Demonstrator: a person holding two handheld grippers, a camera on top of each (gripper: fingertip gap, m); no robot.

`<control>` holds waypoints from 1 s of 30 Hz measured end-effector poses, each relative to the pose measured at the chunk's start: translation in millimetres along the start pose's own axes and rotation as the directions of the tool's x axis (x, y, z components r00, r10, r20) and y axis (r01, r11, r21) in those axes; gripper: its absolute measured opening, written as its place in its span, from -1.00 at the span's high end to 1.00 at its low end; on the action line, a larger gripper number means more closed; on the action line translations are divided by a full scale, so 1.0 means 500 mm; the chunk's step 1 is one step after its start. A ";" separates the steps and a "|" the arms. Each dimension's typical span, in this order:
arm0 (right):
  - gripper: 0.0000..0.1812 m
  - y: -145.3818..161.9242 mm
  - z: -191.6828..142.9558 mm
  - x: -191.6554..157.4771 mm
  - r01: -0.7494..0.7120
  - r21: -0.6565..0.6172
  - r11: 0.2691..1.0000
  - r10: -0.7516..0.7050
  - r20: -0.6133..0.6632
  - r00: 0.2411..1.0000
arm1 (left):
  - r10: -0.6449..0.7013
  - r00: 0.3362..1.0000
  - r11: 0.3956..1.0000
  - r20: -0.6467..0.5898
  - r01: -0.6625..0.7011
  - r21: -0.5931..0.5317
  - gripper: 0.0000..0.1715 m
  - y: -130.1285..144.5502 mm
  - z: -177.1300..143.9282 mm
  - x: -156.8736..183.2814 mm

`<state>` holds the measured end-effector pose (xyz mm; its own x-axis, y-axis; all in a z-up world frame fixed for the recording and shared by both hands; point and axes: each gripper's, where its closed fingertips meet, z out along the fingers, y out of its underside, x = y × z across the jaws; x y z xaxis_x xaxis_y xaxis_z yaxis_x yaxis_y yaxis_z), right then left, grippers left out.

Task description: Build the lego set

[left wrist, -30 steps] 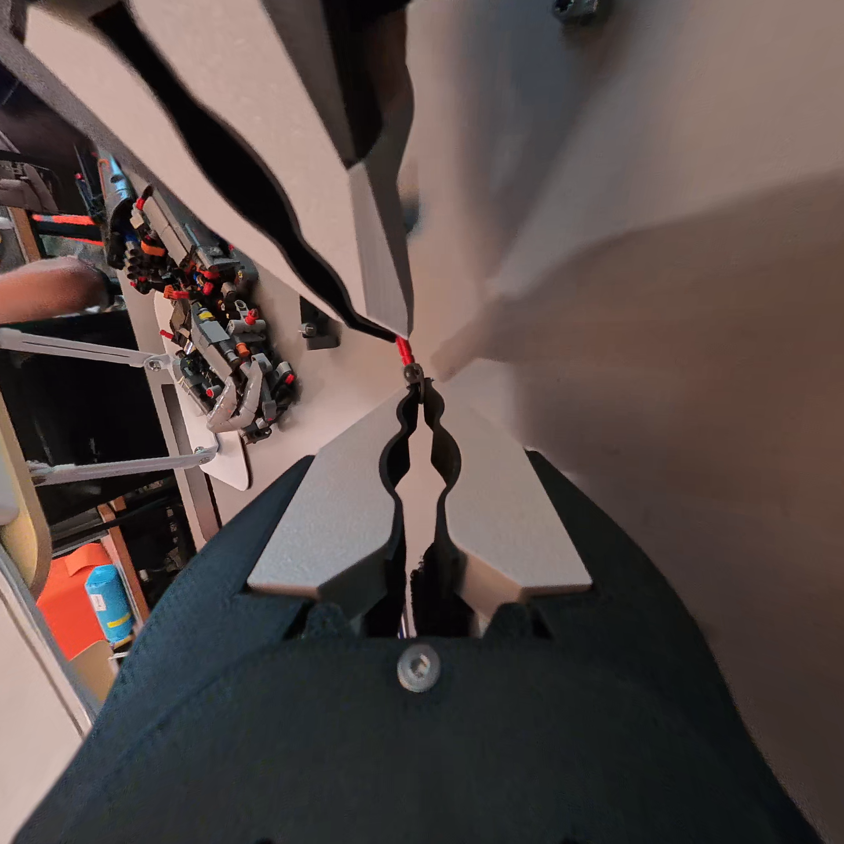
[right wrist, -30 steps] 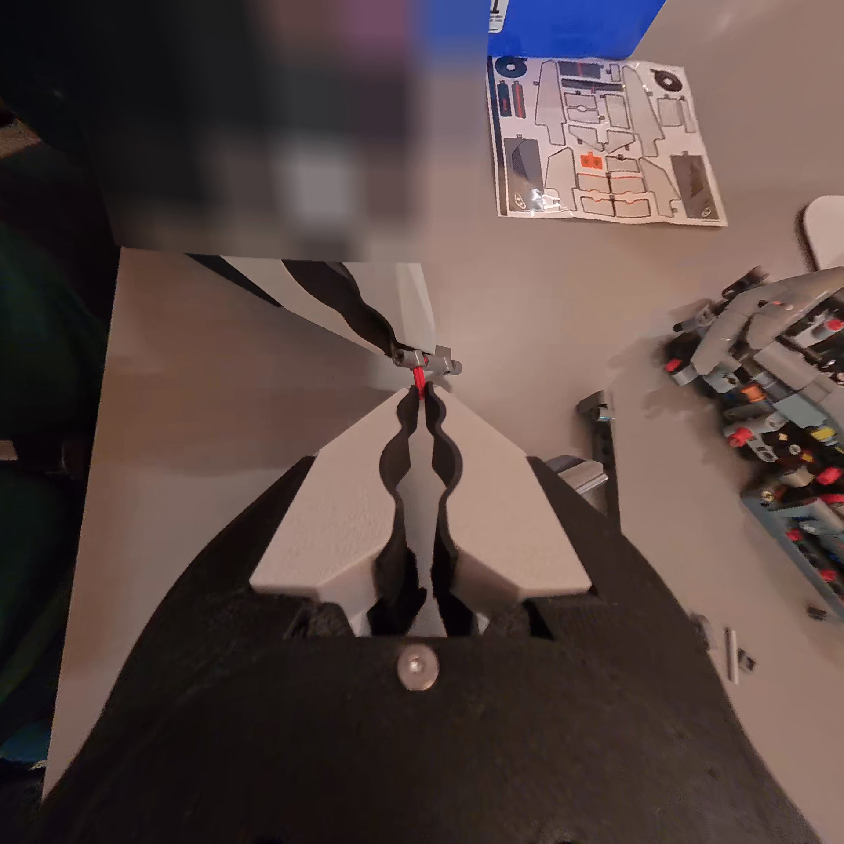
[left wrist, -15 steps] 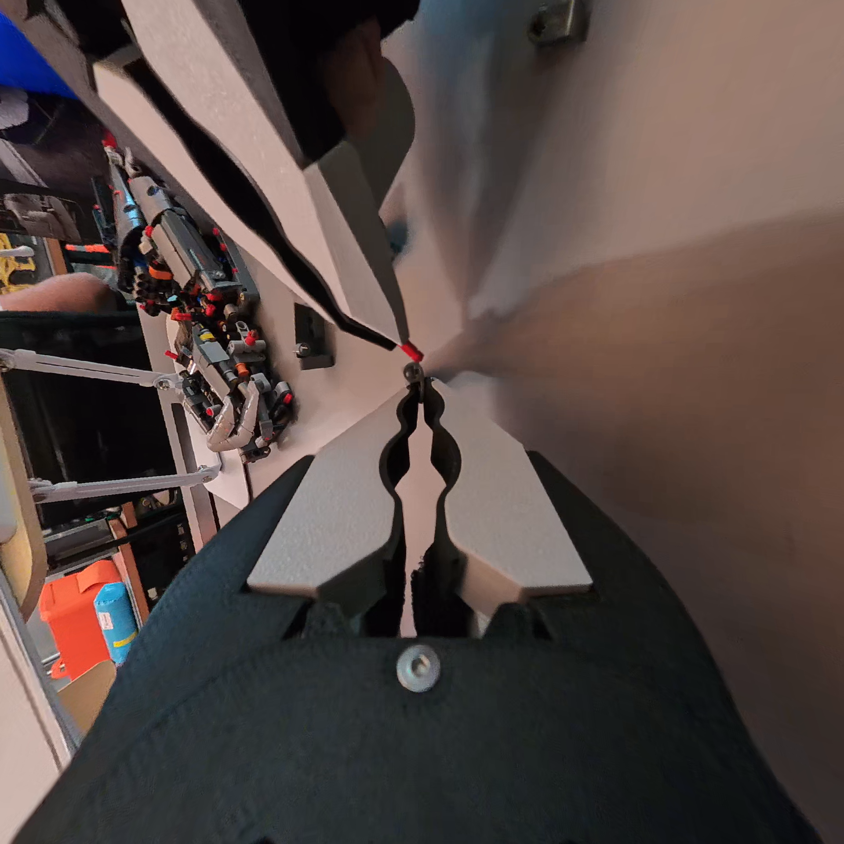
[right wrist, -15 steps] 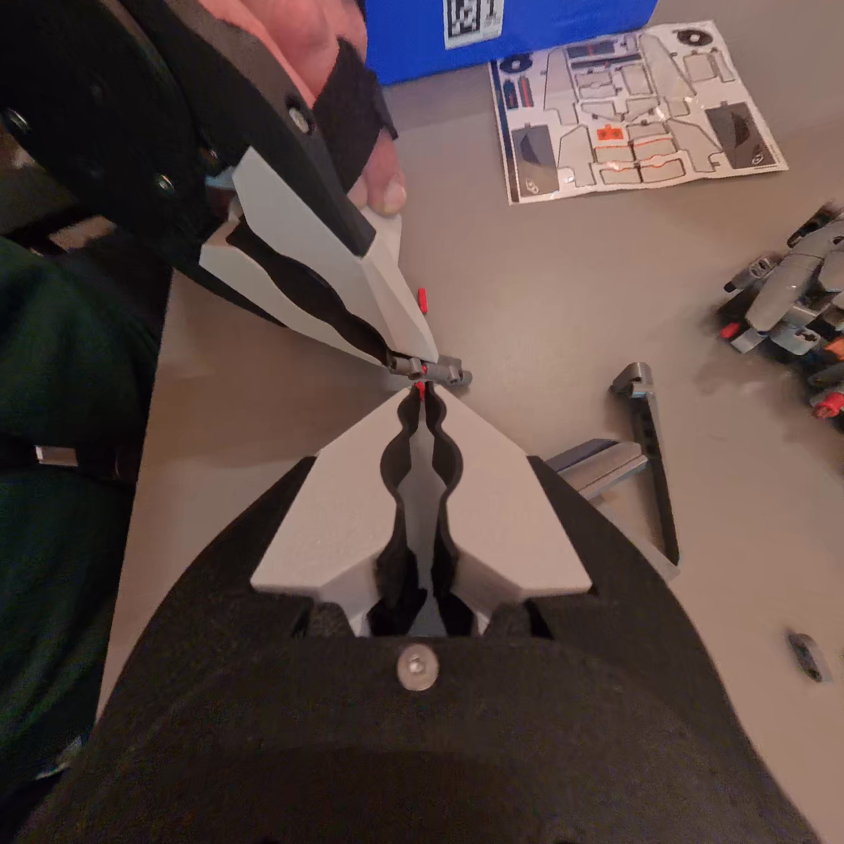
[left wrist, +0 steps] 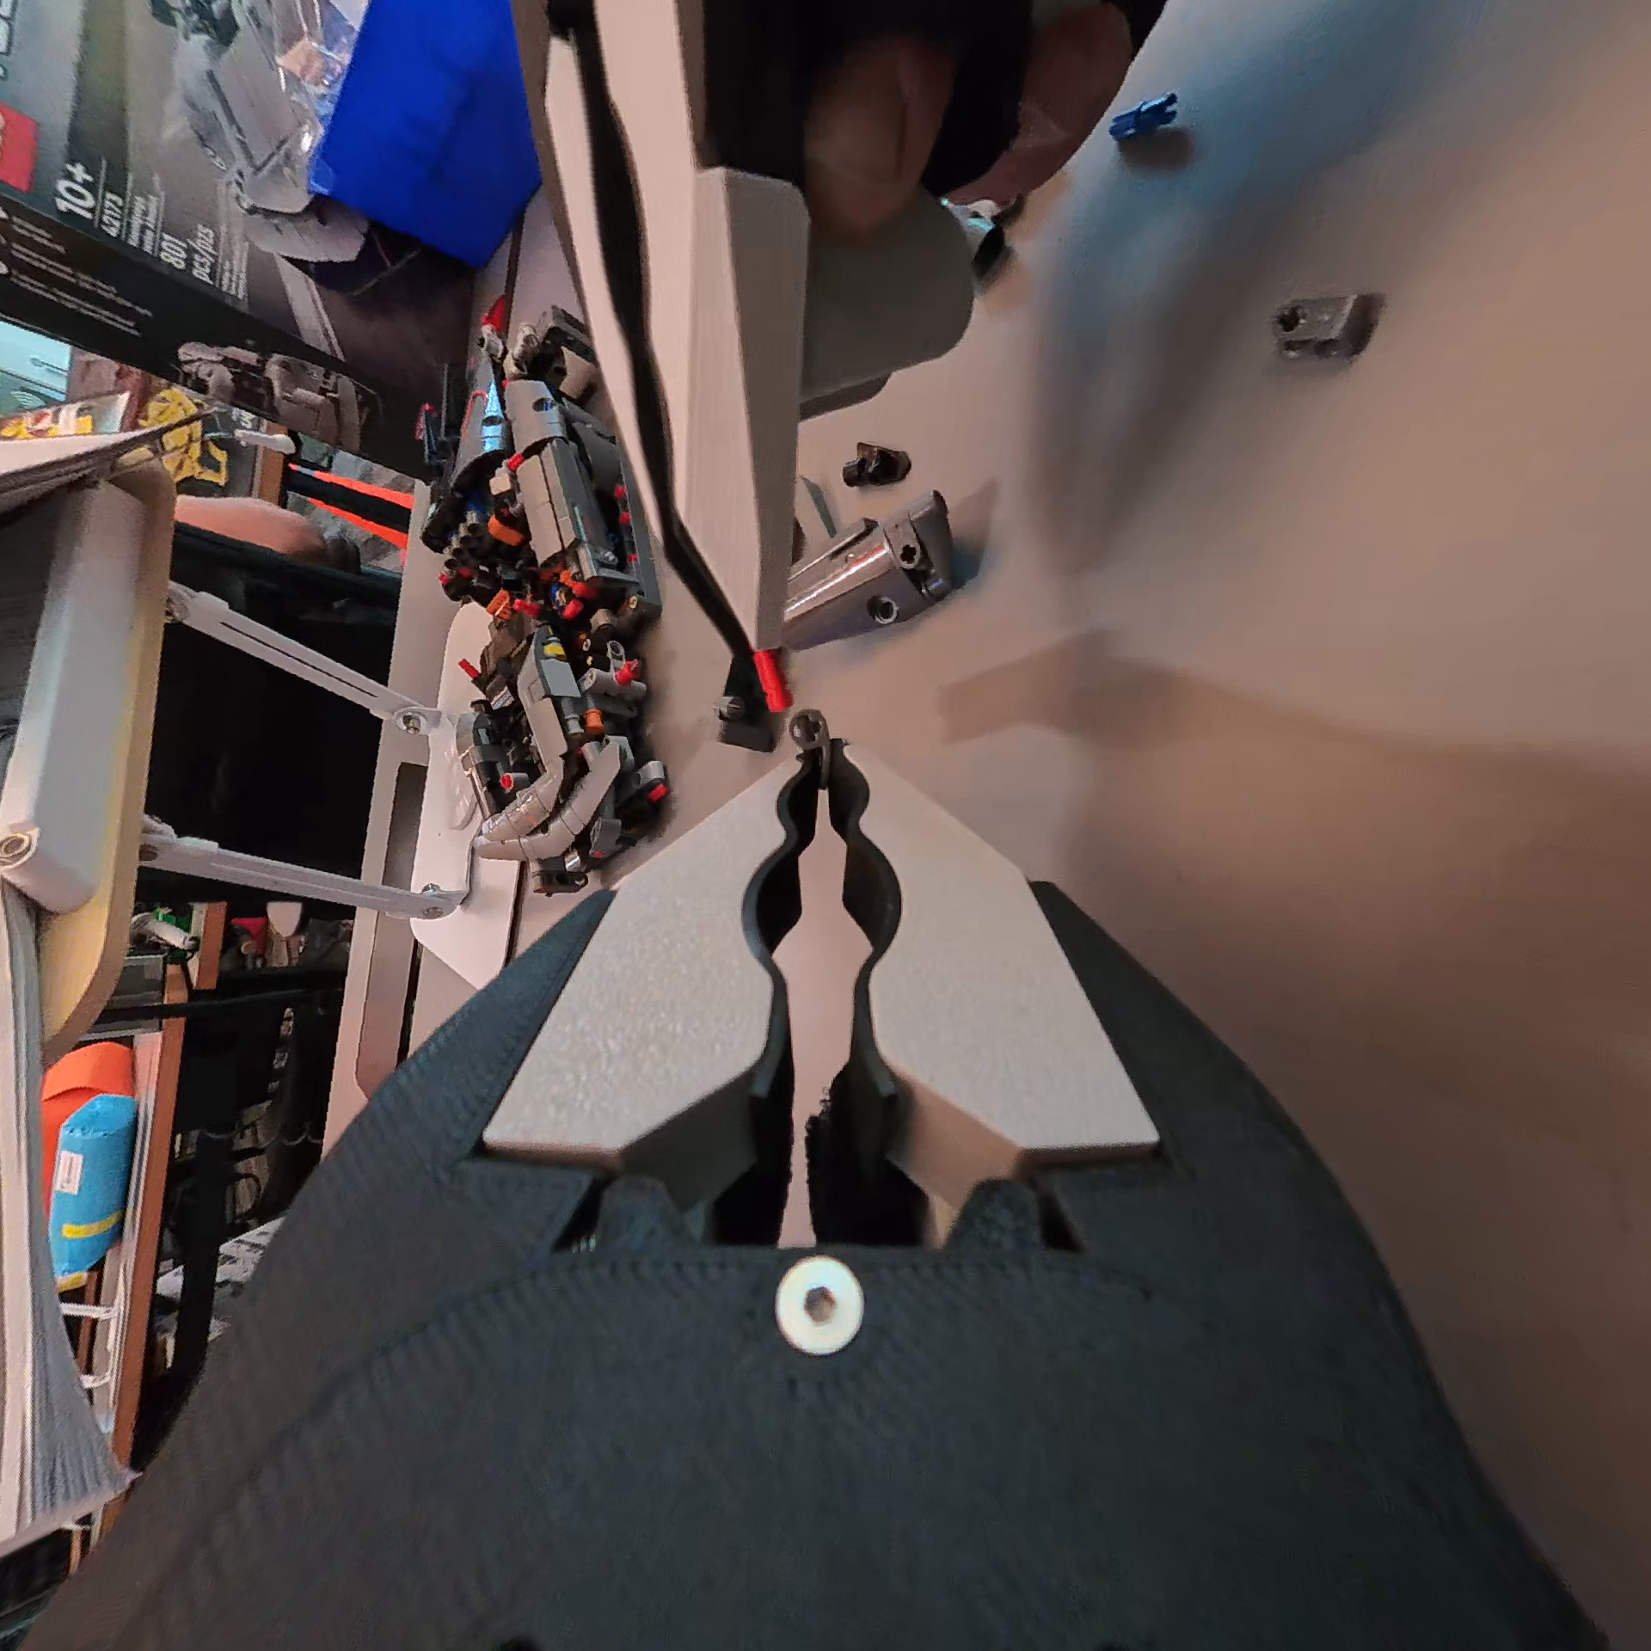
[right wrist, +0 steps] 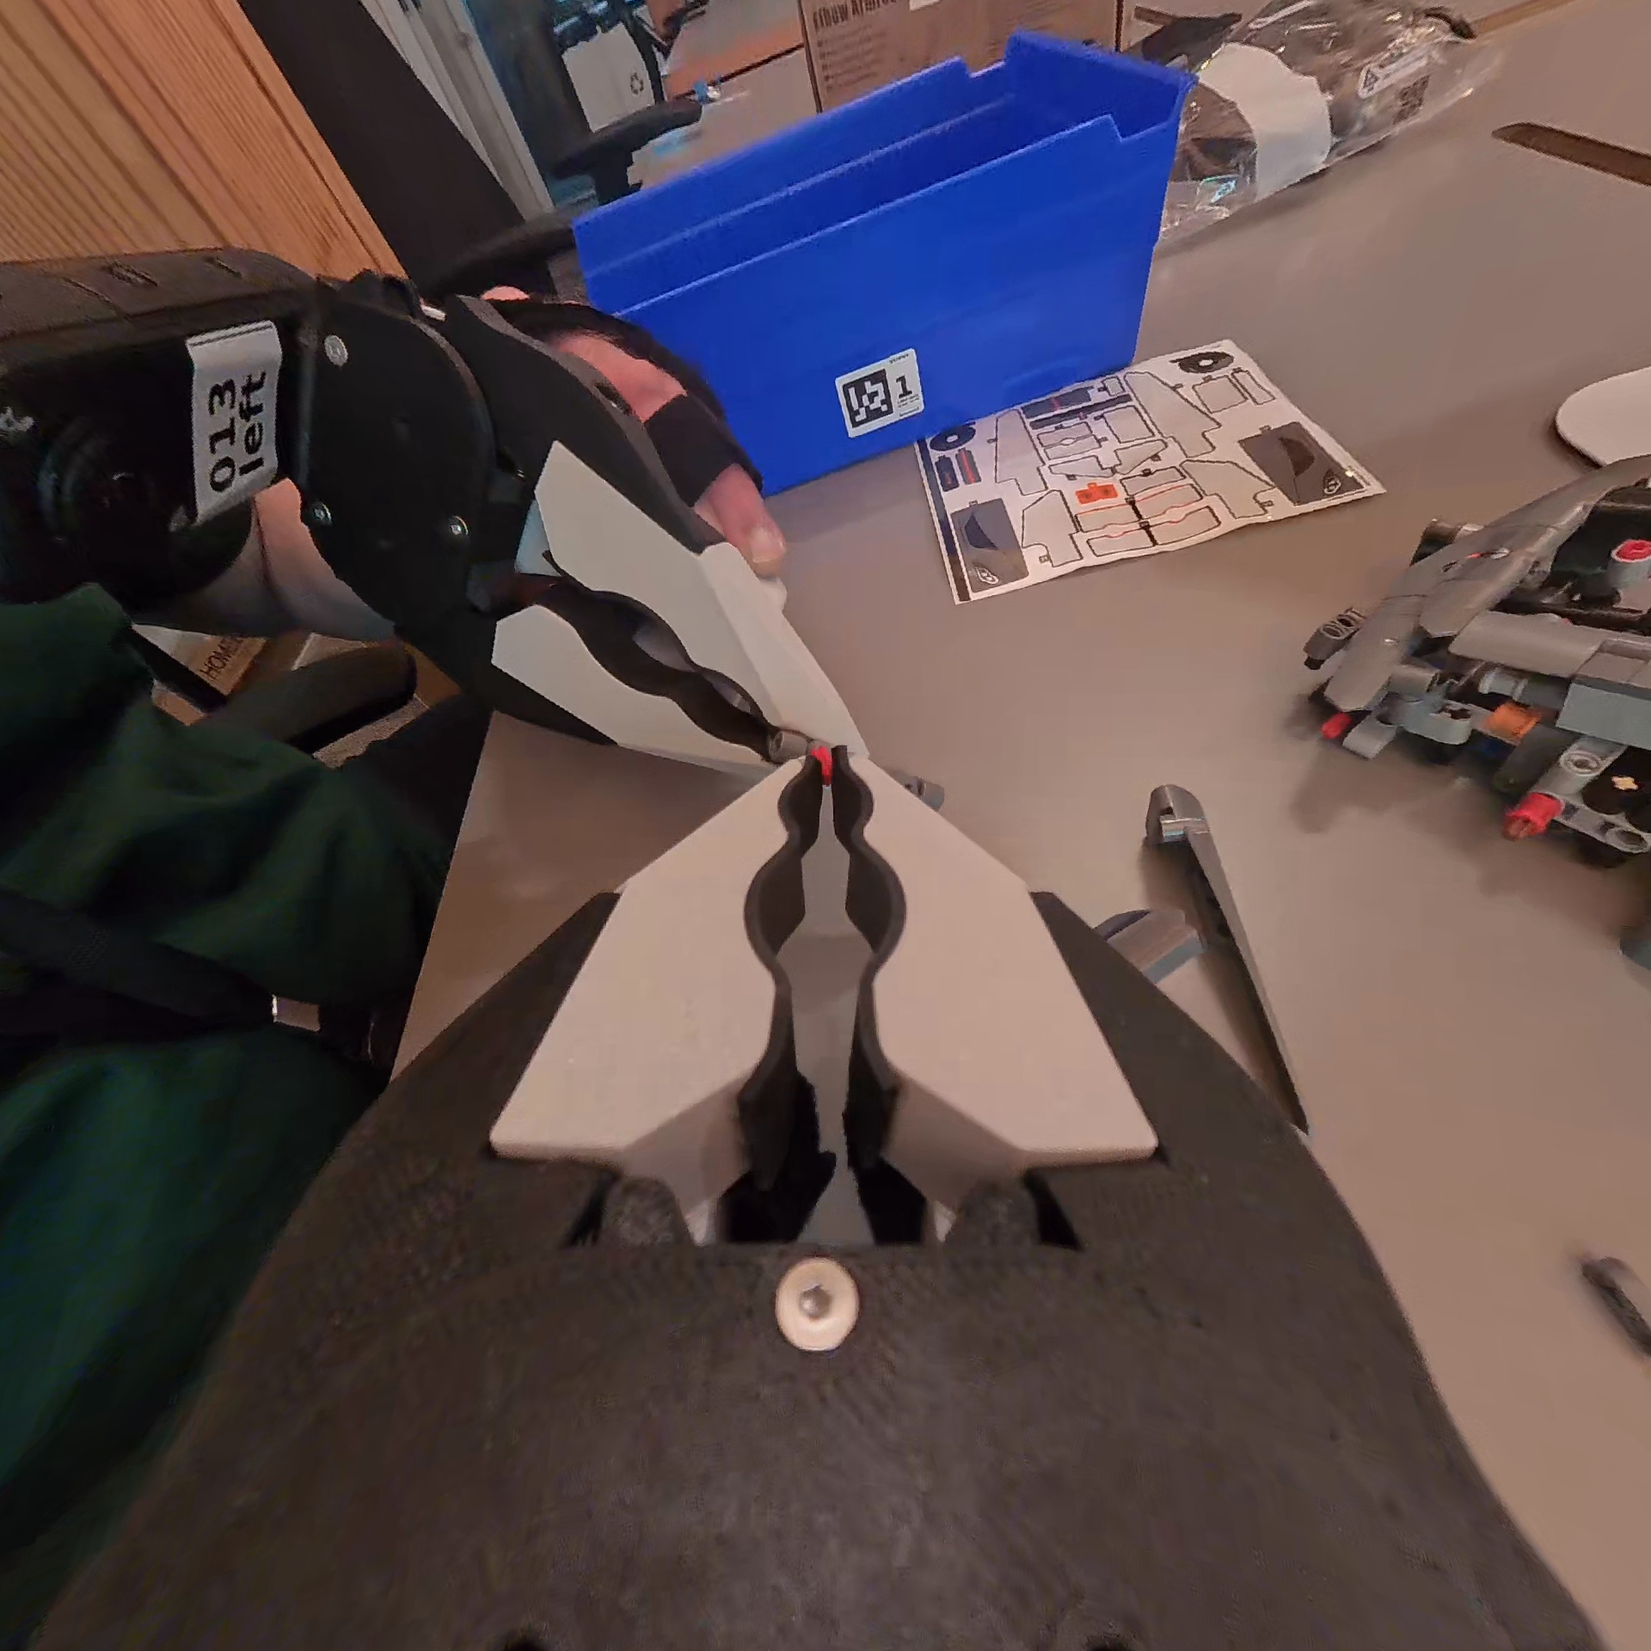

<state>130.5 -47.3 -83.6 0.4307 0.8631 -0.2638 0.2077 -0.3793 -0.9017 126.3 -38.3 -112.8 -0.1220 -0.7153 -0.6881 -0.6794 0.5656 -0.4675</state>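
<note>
Right wrist view — tagged blue bin (right wrist: pixel 893 259)

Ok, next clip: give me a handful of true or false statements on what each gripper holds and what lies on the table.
1. The right gripper is shut on a small red peg. True.
2. The left gripper is wide open and holds nothing. False: its fingers pinch a small dark grey connector piece.
3. The blue plastic bin stands on the grey table behind the printed sticker sheet. True.
4. The half-built grey model is clamped in the right gripper. False: it rests on the table, off to that gripper's right.
5. The sticker sheet lies inside the bin. False: it lies flat on the table in front of the bin.
</note>
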 end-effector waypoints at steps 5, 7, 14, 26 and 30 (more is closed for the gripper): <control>1.00 0.005 0.000 0.004 0.011 -0.012 1.000 -0.012 -0.012 1.000 | -0.010 1.000 1.000 0.013 0.009 0.013 1.00 -0.004 0.002 -0.006; 1.00 0.004 0.000 0.004 0.016 -0.010 1.000 -0.016 -0.014 1.000 | -0.009 1.000 1.000 0.012 0.009 0.015 1.00 -0.006 0.003 -0.007; 1.00 0.002 -0.006 0.006 0.003 0.008 1.000 -0.003 -0.009 1.000 | -0.013 0.999 1.000 0.030 0.013 0.015 1.00 -0.011 0.004 -0.013; 1.00 -0.002 -0.013 0.006 -0.001 0.023 1.000 0.001 0.002 1.000 | 0.039 0.998 0.999 0.058 -0.040 0.014 1.00 -0.018 0.005 -0.018; 1.00 -0.003 -0.014 0.004 -0.007 0.030 1.000 0.006 0.015 1.000 | 0.043 0.997 0.999 0.060 -0.044 0.015 1.00 -0.019 0.005 -0.018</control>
<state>137.0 -47.1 -80.4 0.4190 0.8656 -0.2744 0.1784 -0.3747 -0.9098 135.8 -36.2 -103.4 -0.1075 -0.6643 -0.7397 -0.6626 0.6026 -0.4449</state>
